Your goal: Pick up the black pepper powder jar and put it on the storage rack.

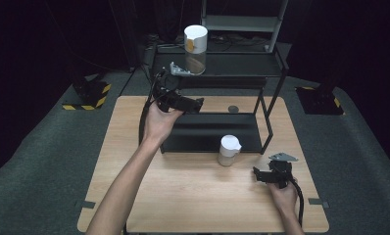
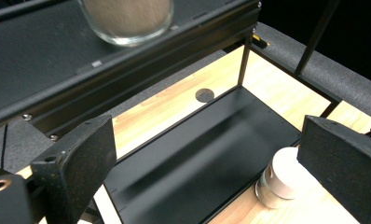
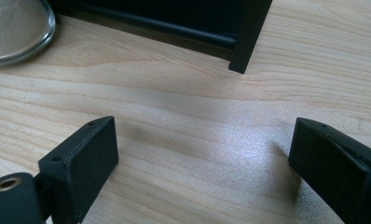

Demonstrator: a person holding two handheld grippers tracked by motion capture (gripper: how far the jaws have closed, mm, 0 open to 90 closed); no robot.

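Observation:
A tall glass jar with a white lid stands on the upper shelf of a black rack; its base is visible in the left gripper view. A smaller white-lidded jar stands on the table just in front of the rack's lower tray. My left gripper hovers open beside the rack's left end, between the two shelves, and its jaws frame the lower tray and the small jar. My right gripper is open and empty, low over the wood, right of the small jar.
The rack stands on a wooden table with dark carpet around it. A round grommet hole lies in the table behind the lower tray. The rack's front right leg stands close ahead of the right gripper.

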